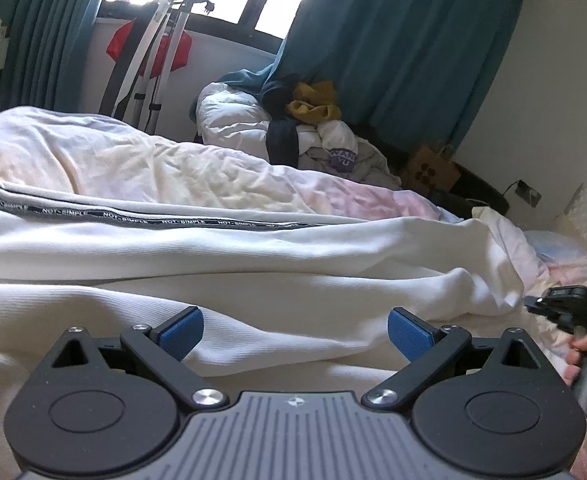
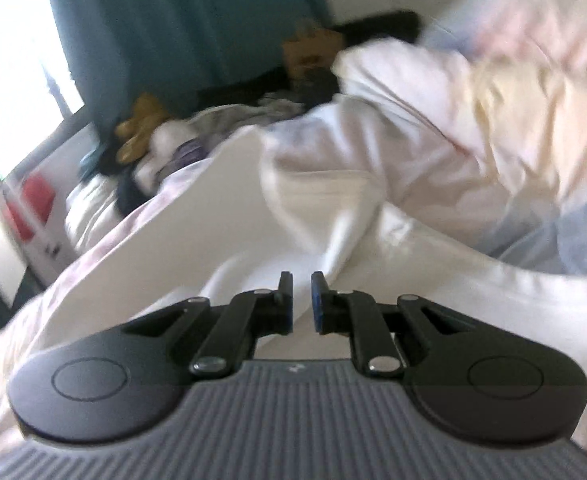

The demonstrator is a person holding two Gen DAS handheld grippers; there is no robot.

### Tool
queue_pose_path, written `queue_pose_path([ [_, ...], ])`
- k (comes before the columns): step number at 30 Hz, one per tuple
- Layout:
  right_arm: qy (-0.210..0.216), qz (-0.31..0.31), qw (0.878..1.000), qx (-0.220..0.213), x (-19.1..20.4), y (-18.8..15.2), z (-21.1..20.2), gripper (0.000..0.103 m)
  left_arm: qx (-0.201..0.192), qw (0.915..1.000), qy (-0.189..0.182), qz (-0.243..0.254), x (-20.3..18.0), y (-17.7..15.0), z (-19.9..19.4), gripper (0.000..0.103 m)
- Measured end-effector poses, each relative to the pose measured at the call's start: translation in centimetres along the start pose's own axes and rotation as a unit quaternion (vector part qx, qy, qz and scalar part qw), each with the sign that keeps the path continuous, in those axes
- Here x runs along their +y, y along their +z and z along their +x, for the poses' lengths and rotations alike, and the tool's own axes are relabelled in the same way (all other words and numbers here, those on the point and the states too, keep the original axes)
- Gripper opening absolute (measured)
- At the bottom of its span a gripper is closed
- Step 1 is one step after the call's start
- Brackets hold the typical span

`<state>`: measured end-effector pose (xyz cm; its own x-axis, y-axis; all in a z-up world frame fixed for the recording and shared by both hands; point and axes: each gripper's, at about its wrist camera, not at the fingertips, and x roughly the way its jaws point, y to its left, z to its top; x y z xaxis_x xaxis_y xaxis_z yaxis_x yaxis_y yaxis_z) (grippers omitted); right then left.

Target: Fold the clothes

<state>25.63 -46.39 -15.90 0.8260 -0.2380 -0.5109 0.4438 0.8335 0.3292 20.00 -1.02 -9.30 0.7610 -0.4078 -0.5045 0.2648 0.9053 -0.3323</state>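
A white ribbed garment [image 1: 253,272] with a black "NOT SIMPLE" stripe [image 1: 133,216] lies spread across the bed. My left gripper [image 1: 295,334] is open just above its near fold, holding nothing. My right gripper [image 2: 302,300] is nearly shut with a narrow gap between the blue pads, tilted, close over a fold of the white garment [image 2: 333,220]. I cannot tell whether cloth is pinched. The right gripper also shows at the right edge of the left wrist view [image 1: 565,304], held by a hand.
A rumpled pale duvet [image 1: 153,160] covers the bed behind the garment. A pile of clothes [image 1: 313,128] with a yellow item sits at the far end by teal curtains [image 1: 393,40]. A white rack [image 1: 157,52] and cardboard box [image 1: 429,168] stand beyond.
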Motion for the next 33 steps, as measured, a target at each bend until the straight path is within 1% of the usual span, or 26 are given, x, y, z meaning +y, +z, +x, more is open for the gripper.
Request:
queue_pose_path([
  [3,0.040,-0.039,0.998,0.005,2.7,-1.5,-3.7,0.013,0.004,1.0000,0.000,0.004,-0.4,-0.3,-0.9,0.100],
  [6,0.075,-0.074,0.994,0.008,6.3,-3.4,-8.1,0.013,0.010,0.9999,0.003,0.012,-0.9,-0.6,-1.8,0.100],
  [10,0.125,-0.108,0.986,0.017,10.5,-6.4,-12.9,0.013,0.009,0.9994,0.005,0.032,-1.6,-1.1,-3.3,0.100],
  [12,0.141,-0.126,0.982,0.013,11.9,-7.8,-14.6,0.013,0.007,0.9992,0.006,0.038,-1.6,-1.5,-4.0,0.100],
  [14,0.149,-0.130,0.980,0.011,12.7,-9.3,-15.9,0.013,0.007,0.9994,0.002,0.034,-1.2,-1.7,-4.7,0.100],
  [16,0.167,-0.116,0.979,0.029,12.9,-10.2,-16.1,0.013,0.003,0.9998,-0.003,0.021,-0.7,-1.7,-5.4,0.100],
  [17,0.173,-0.116,0.978,0.031,13.1,-10.6,-16.2,0.013,-0.001,0.9999,-0.004,0.014,-0.5,-1.5,-5.8,0.100],
  [18,0.169,-0.126,0.977,0.018,13.2,-10.9,-16.3,0.018,-0.006,1.0000,-0.005,0.004,-0.2,-1.3,-6.1,0.100],
  [19,0.159,-0.139,0.977,0.001,13.2,-11.1,-16.3,0.025,-0.011,0.9999,-0.005,-0.011,0.1,-0.9,-6.5,0.100],
  [20,0.151,-0.148,0.977,-0.010,13.3,-11.3,-16.3,0.028,-0.015,0.9995,-0.006,-0.026,0.5,-0.5,-6.9,0.100],
  [21,0.146,-0.150,0.978,-0.014,13.2,-11.5,-16.1,0.034,-0.019,0.9990,-0.005,-0.040,1.0,-0.2,-7.2,0.100],
  [22,0.143,-0.145,0.979,-0.013,12.8,-11.5,-15.7,0.042,-0.021,0.9982,-0.001,-0.056,1.6,0.2,-7.7,0.100],
  [23,0.139,-0.138,0.981,-0.009,12.4,-11.6,-15.2,0.047,-0.023,0.9971,0.006,-0.073,2.5,0.7,-8.3,0.100],
  [24,0.136,-0.129,0.982,-0.006,11.9,-11.7,-14.8,0.062,-0.024,0.9957,0.013,-0.089,3.3,1.2,-8.9,0.100],
  [25,0.134,-0.121,0.984,-0.004,11.4,-11.8,-14.5,0.073,-0.026,0.9940,0.019,-0.105,4.2,1.6,-9.4,0.100],
  [27,0.131,-0.114,0.985,0.002,10.8,-12.2,-13.7,0.076,-0.029,0.9887,0.040,-0.142,6.4,2.8,-10.8,0.100],
  [29,0.131,-0.108,0.986,0.010,10.3,-12.2,-13.0,0.076,-0.036,0.9811,0.061,-0.180,8.8,4.3,-12.2,0.100],
  [31,0.142,-0.098,0.985,0.012,10.2,-12.2,-12.4,0.076,-0.045,0.9724,0.078,-0.215,11.1,5.7,-13.2,0.100],
  [33,0.150,-0.095,0.984,0.012,10.4,-12.2,-12.0,0.076,-0.031,0.9644,0.095,-0.245,13.6,7.2,-13.5,0.099],
])
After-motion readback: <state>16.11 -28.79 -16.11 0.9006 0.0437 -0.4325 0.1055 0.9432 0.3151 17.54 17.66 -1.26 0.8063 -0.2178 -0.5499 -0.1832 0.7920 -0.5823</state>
